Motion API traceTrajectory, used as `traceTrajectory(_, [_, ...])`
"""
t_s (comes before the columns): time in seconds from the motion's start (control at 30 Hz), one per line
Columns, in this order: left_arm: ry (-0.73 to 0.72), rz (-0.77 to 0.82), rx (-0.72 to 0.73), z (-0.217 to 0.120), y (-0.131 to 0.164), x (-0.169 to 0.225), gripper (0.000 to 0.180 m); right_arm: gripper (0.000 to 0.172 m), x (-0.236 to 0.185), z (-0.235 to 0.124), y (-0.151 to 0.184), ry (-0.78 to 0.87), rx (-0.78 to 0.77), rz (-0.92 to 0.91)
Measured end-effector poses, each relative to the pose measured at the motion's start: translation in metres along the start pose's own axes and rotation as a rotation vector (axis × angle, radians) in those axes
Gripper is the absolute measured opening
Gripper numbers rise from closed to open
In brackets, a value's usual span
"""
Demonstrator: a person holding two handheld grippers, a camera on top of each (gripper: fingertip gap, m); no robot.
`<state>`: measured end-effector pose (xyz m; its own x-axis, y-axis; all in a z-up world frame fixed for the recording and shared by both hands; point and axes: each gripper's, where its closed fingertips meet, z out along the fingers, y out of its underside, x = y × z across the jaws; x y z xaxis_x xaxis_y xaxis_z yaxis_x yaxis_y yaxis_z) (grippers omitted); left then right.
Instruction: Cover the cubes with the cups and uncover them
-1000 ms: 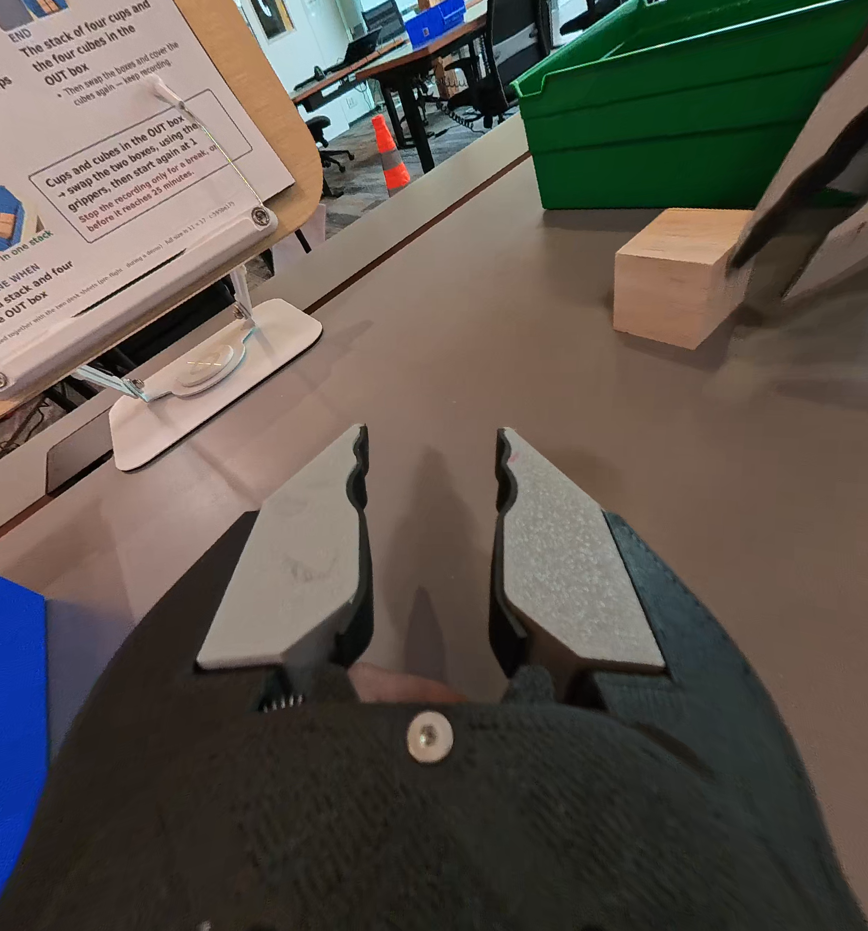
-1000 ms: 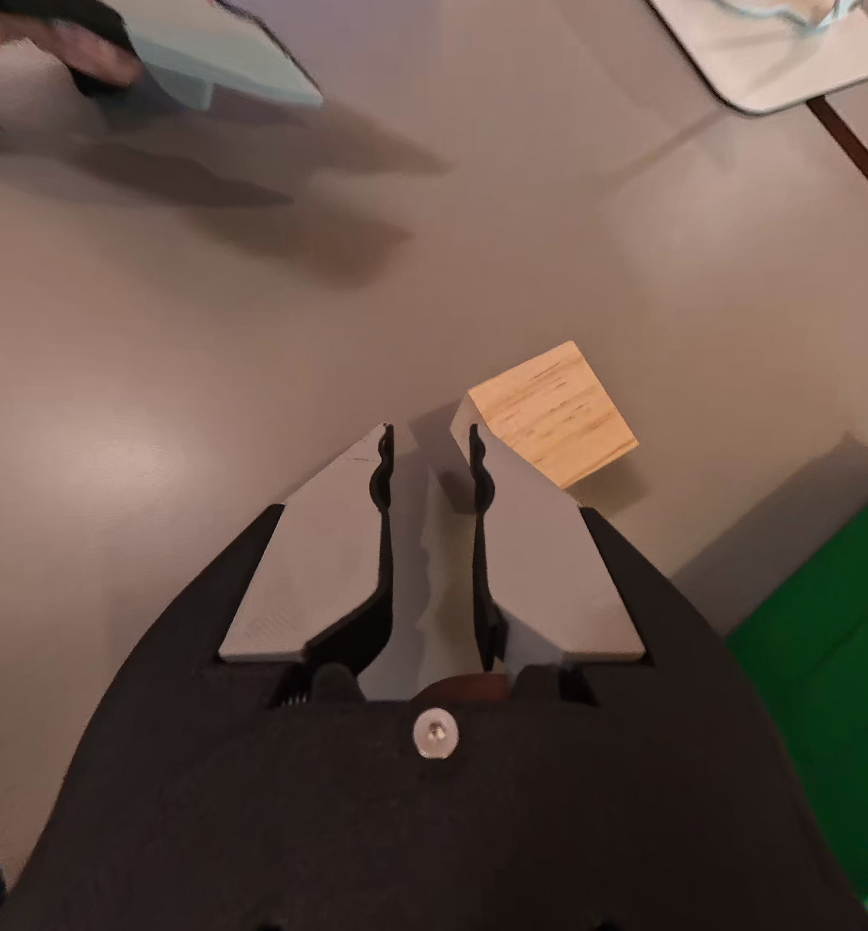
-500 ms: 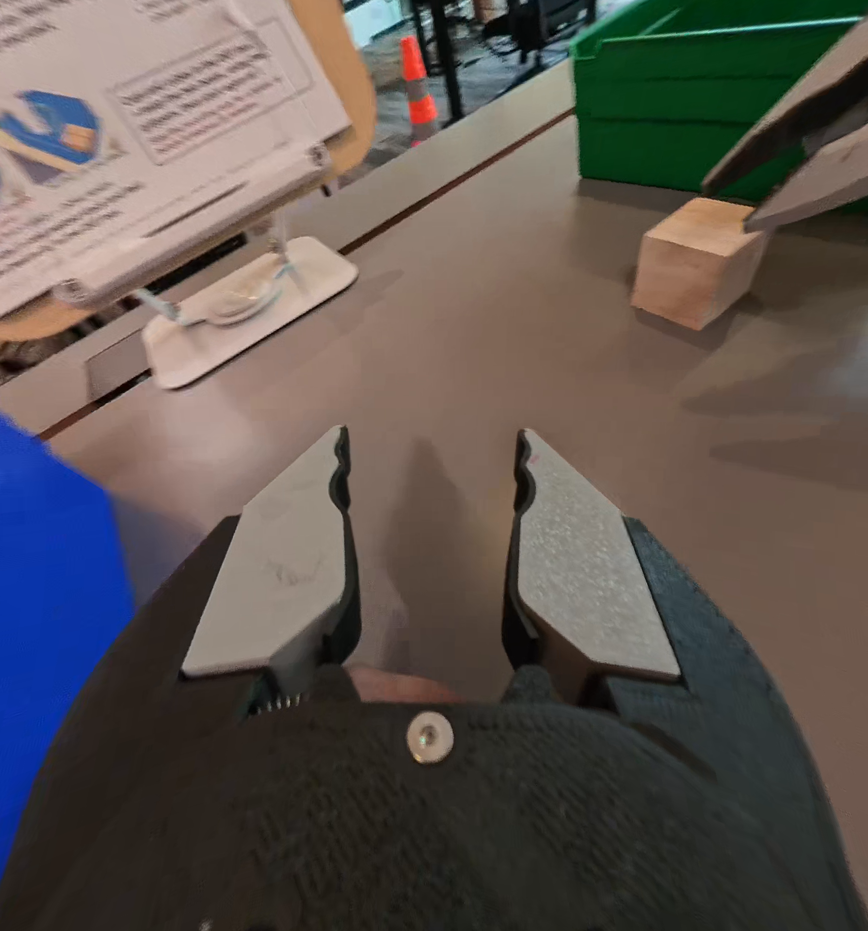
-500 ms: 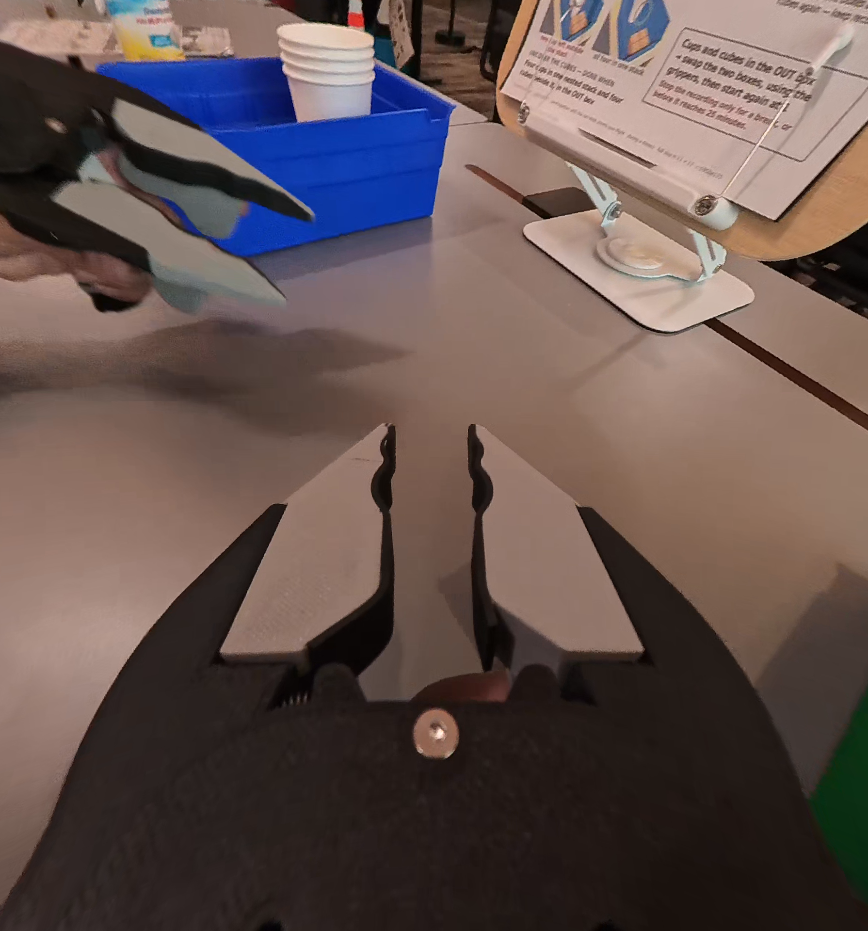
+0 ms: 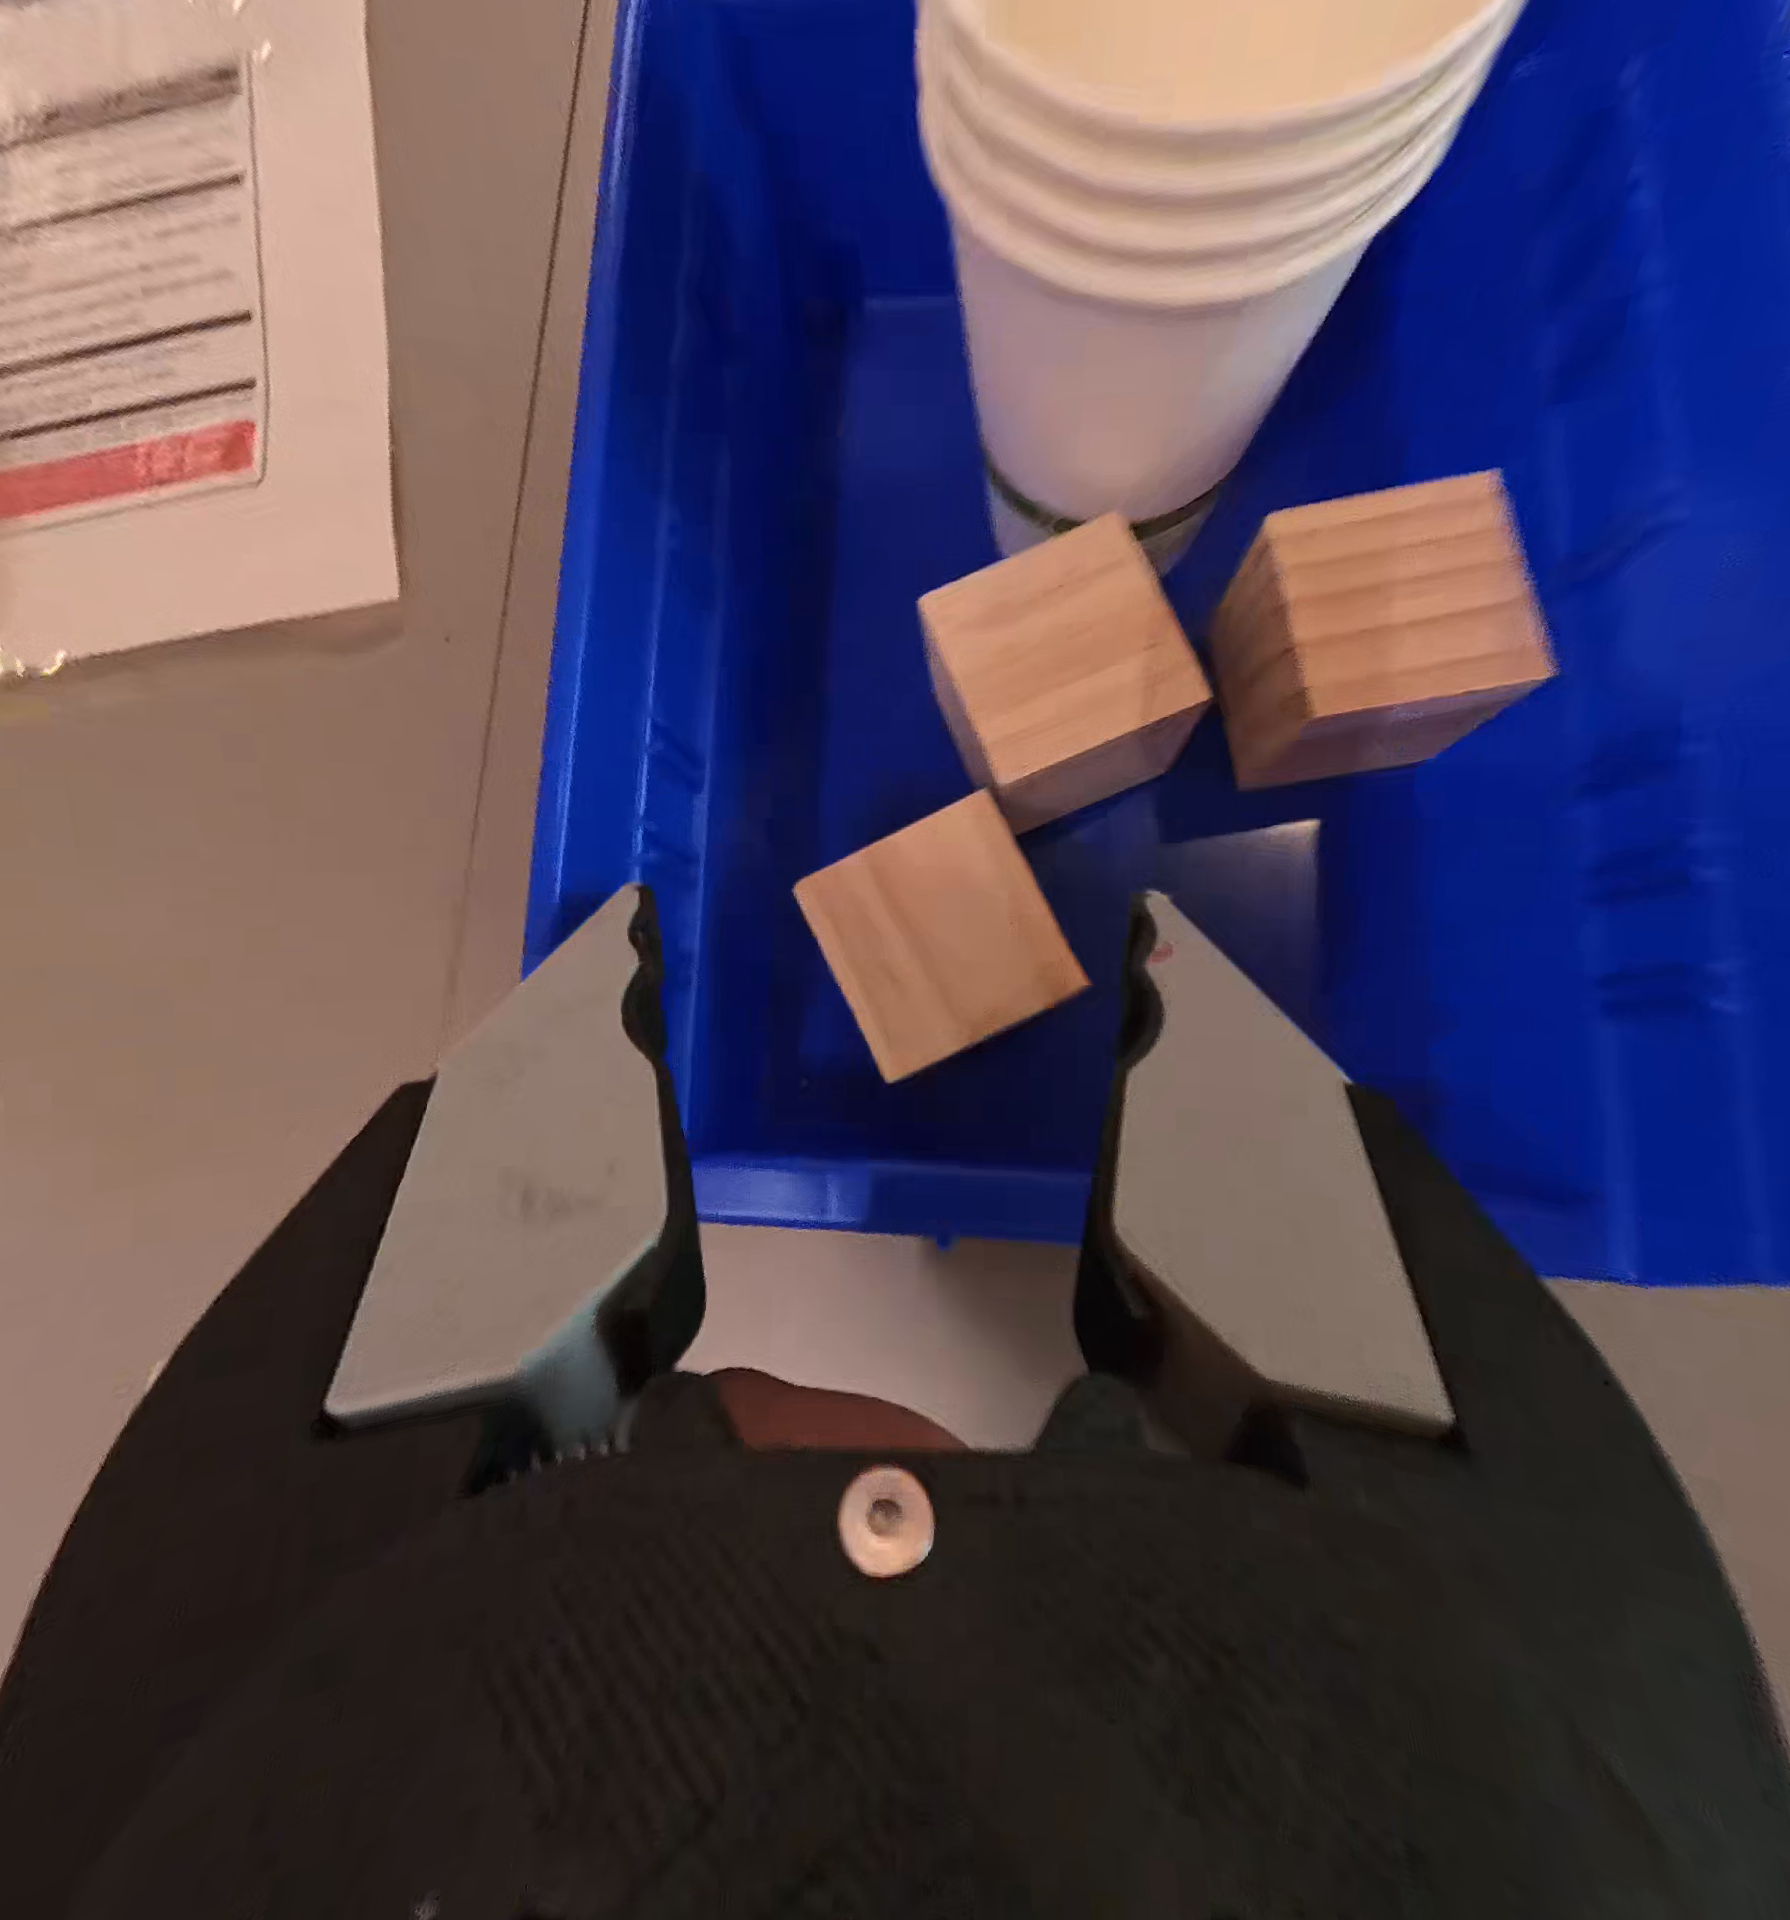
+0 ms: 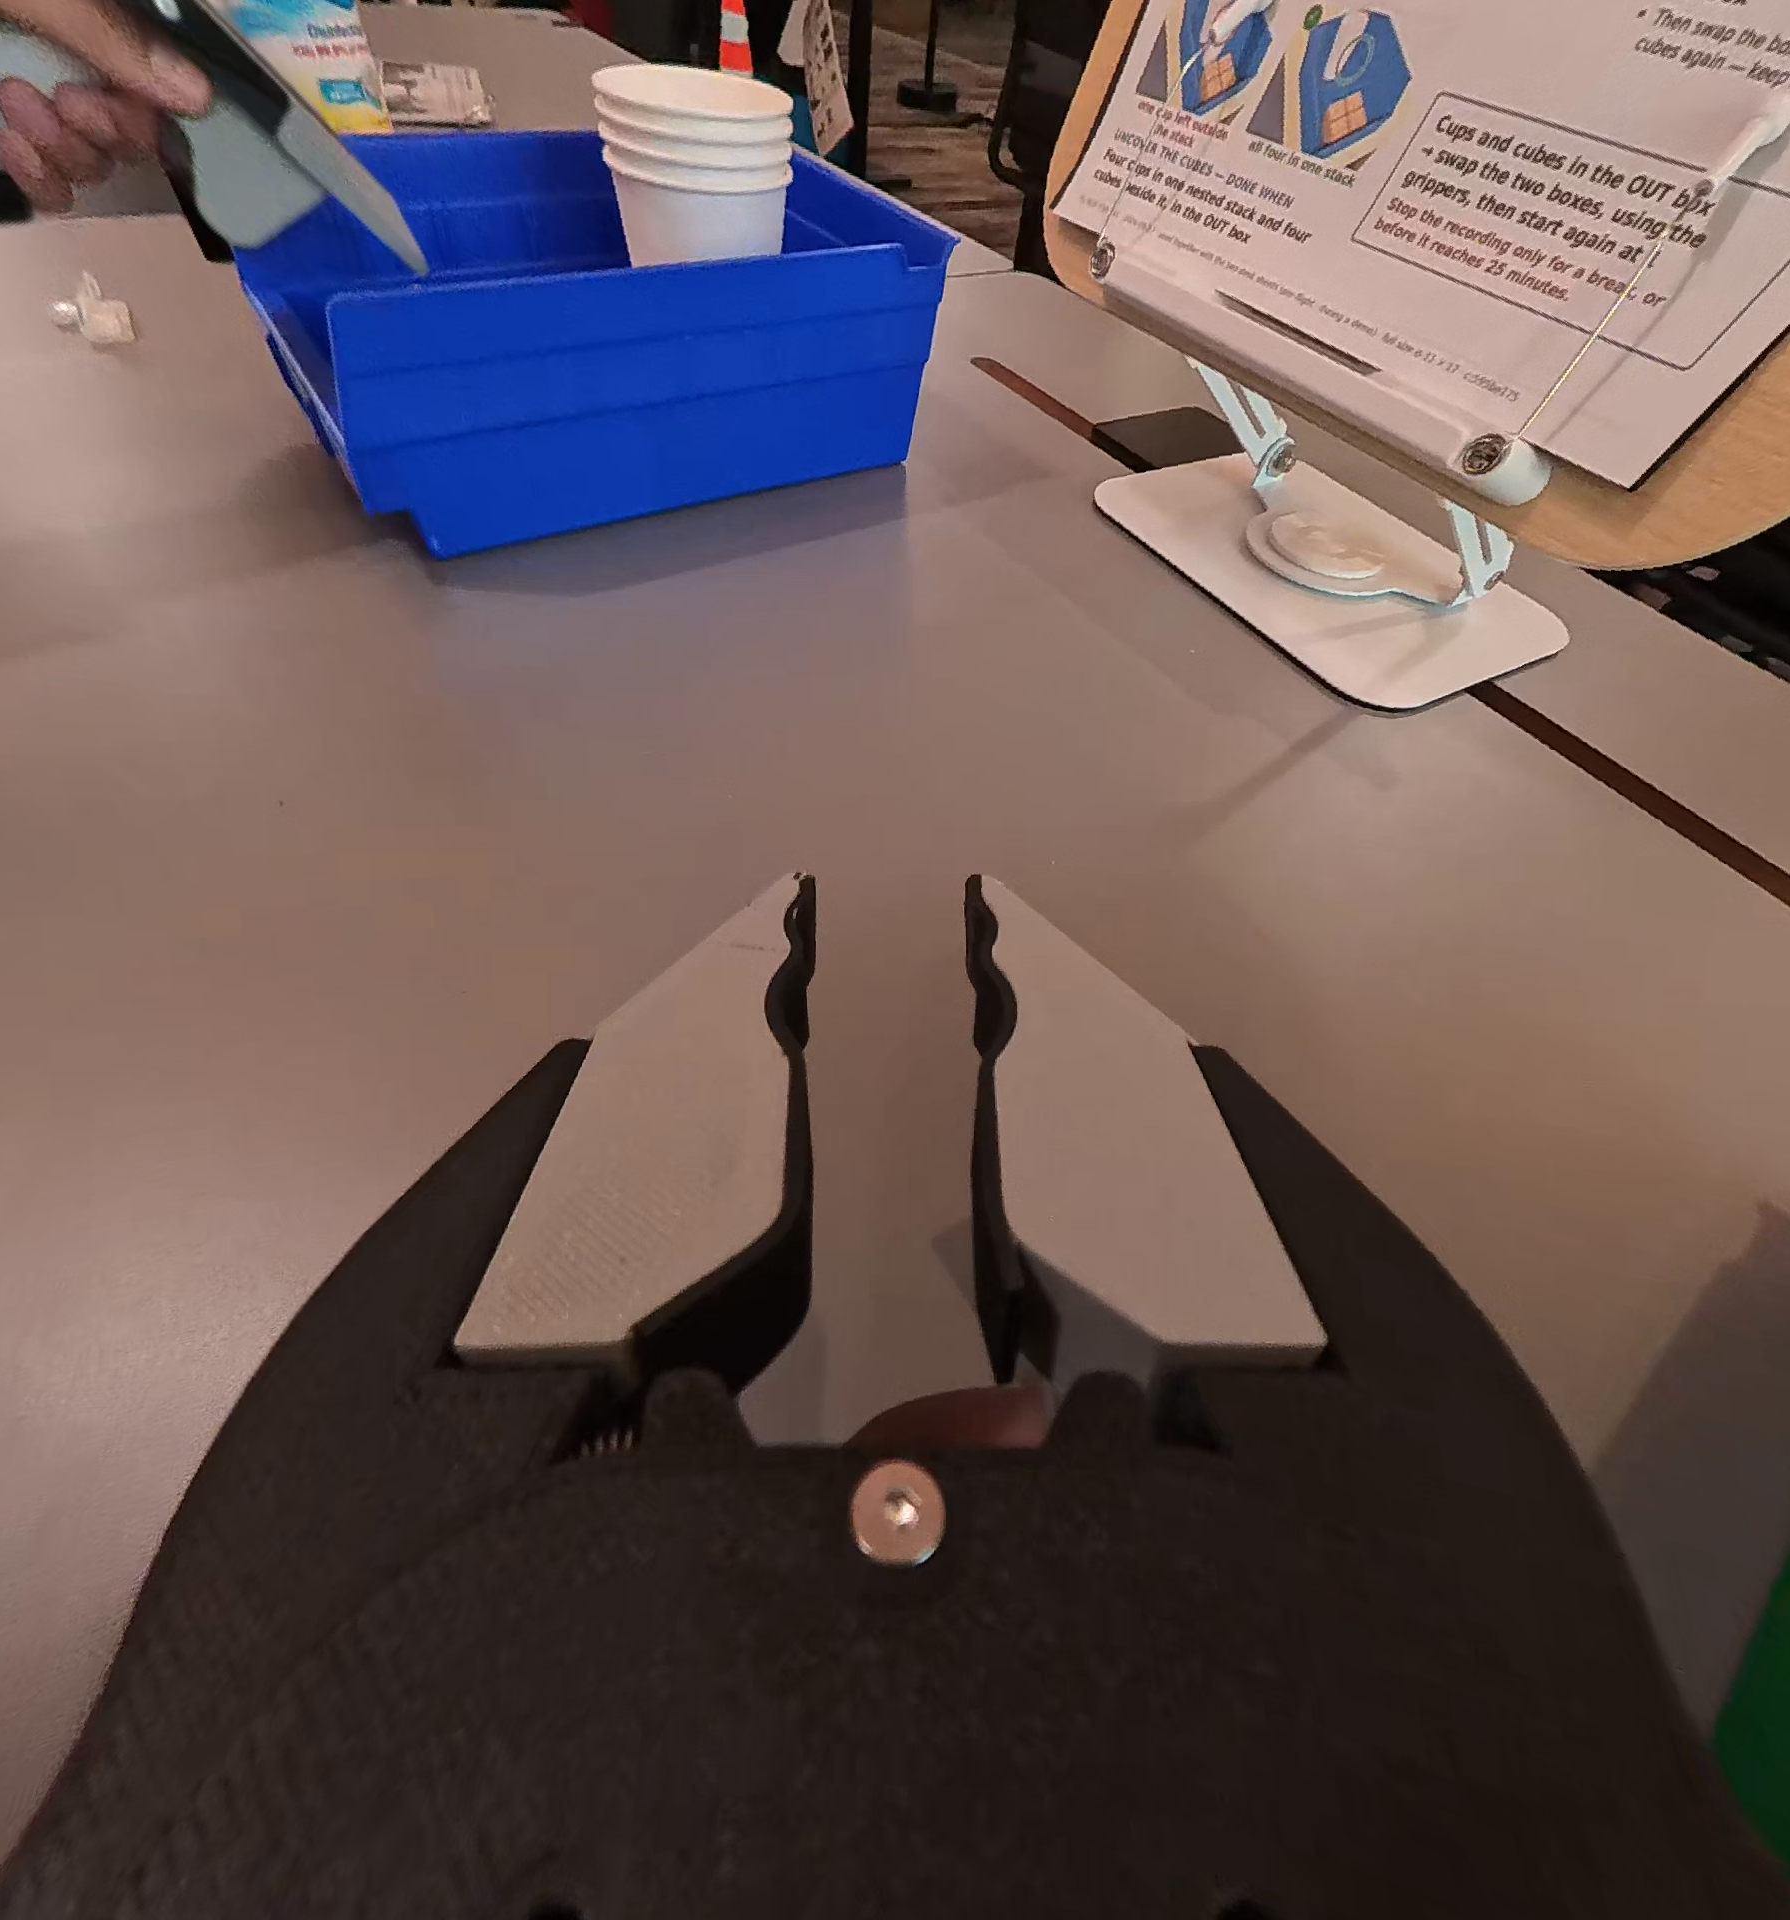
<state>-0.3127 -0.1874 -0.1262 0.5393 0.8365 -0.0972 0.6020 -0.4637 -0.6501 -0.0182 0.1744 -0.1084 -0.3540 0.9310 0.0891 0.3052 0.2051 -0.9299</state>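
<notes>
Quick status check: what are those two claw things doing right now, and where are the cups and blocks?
Left gripper open over blue bin, holding nothing. Right gripper open, empty, above table. Three cubes and cup stack in bin. Nothing in the way.

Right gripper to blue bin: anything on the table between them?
No. The right wrist view shows only bare grey table between the open right gripper and the blue bin.

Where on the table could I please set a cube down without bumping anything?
The grey table is bare between the right tongs, the blue bin and the white stand base. The bin is crowded: stacked cups and three cubes.
</notes>
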Motion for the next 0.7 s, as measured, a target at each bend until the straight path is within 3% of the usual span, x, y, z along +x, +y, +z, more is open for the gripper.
traceTrajectory(0.13, [-0.073,-0.022,-0.039,0.02,0.01,-0.002,0.066,0.025,0.001,0.002,0.002,0.008,-0.007,-0.001])
traceTrajectory(0.27, [-0.016,-0.07,-0.151,0.039,0.027,0.015,0.089,0.025,0.007,0.001,0.005,0.022,-0.015,0.012])
traceTrajectory(0.33, [-0.054,-0.077,-0.152,0.042,0.028,0.009,0.095,0.025,0.007,0.001,0.005,0.023,-0.013,0.014])
traceTrajectory(0.43, [-0.079,-0.077,-0.116,0.043,0.024,0.001,0.064,0.025,0.005,0.0,0.003,0.025,-0.01,0.001])
traceTrajectory(0.47, [-0.077,-0.069,-0.111,0.043,0.023,0.0,0.064,0.025,0.005,0.0,0.003,0.024,-0.011,-0.005])
traceTrajectory(0.57, [-0.032,0.018,-0.107,0.042,0.022,0.007,0.063,0.024,0.003,0.0,0.002,0.024,-0.011,-0.02])
traceTrajectory(0.7, [-0.116,0.231,-0.101,0.027,0.013,-0.003,0.061,0.024,0.006,-0.001,0.001,0.038,-0.004,-0.02])
